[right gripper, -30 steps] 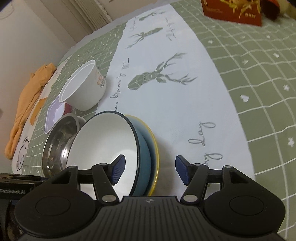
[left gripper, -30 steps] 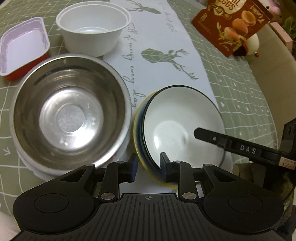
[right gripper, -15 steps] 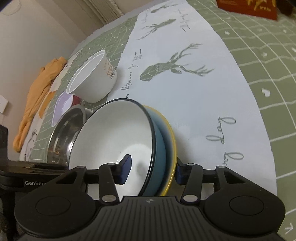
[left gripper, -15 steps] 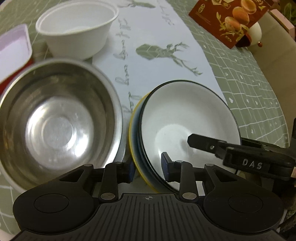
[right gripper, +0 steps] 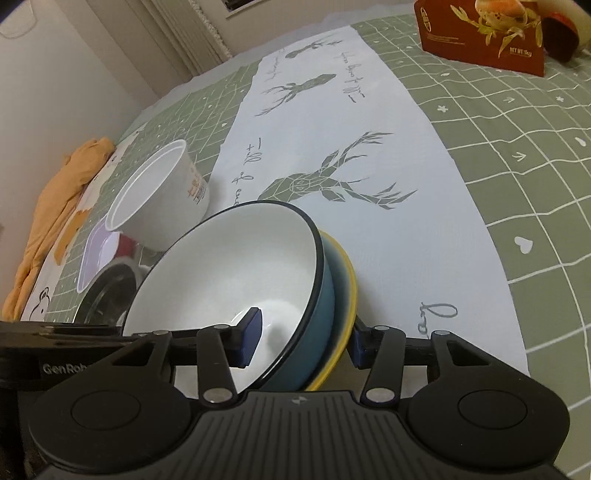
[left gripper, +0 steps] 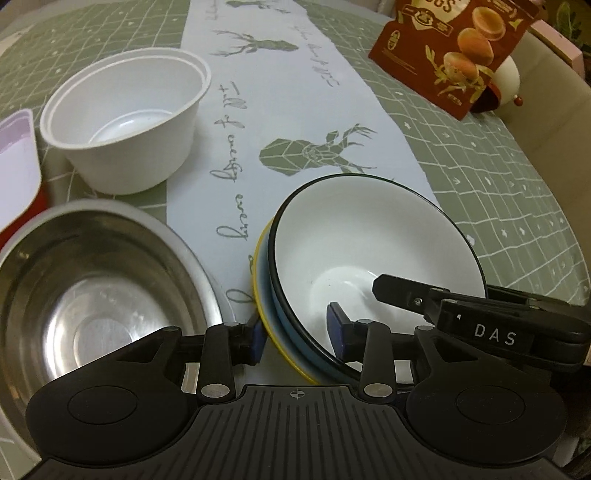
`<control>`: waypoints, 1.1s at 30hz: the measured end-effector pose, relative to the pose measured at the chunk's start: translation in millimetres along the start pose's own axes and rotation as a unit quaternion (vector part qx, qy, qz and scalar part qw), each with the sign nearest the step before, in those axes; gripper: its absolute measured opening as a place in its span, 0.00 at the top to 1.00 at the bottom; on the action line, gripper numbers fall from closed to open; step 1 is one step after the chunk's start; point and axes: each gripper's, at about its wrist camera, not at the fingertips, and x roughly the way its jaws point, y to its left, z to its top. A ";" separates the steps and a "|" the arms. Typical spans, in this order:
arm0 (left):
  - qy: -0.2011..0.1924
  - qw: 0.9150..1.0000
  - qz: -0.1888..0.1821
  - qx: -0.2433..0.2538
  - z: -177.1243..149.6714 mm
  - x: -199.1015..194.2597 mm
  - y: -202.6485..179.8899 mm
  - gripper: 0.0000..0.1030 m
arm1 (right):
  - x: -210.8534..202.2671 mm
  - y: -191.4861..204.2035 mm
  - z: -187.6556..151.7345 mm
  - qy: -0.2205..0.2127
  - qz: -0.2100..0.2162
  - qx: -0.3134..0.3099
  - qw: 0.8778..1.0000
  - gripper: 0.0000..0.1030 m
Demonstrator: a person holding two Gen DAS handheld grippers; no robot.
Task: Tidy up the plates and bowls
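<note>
A blue bowl with a white inside (left gripper: 369,236) (right gripper: 236,258) sits nested in a yellow-rimmed dish (left gripper: 260,295) (right gripper: 345,280). My left gripper (left gripper: 297,334) is shut on the near-left rim of this stack, one pad inside the bowl and one outside. My right gripper (right gripper: 304,338) is shut on the opposite rim the same way; its finger (left gripper: 402,291) shows inside the bowl in the left wrist view. The stack is tilted. A steel bowl (left gripper: 92,295) (right gripper: 107,291) stands to its left.
A white plastic bowl (left gripper: 125,122) (right gripper: 159,195) and a pale tray with a red base (left gripper: 14,170) (right gripper: 98,254) lie behind the steel bowl. A brown egg-tart box (left gripper: 454,48) (right gripper: 480,33) stands far right. An orange cloth (right gripper: 55,206) lies at the left edge.
Both grippers have closed in on the stack's rim and now hold it. The stack has tipped and shifted, and the views have moved closer over the table.
</note>
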 end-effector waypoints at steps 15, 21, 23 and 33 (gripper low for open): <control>0.003 1.000 -0.025 0.008 -9.0 -3.8 6.2 0.65 | -0.5 5.1 -8.6 0.016 -0.022 -0.013 1.000 0.53; -0.011 0.998 -0.066 -0.014 -14.7 -22.8 23.3 0.67 | -13.6 16.9 -5.0 -0.005 -0.063 -0.034 0.997 0.53; -0.032 0.996 -0.083 -0.021 -15.8 -36.7 32.1 0.67 | -24.1 24.6 -1.2 -0.019 -0.085 -0.048 0.995 0.52; -0.225 0.968 -0.093 -0.057 29.0 -113.7 102.8 0.70 | -75.9 88.7 35.7 -0.127 -0.193 -0.107 0.967 0.33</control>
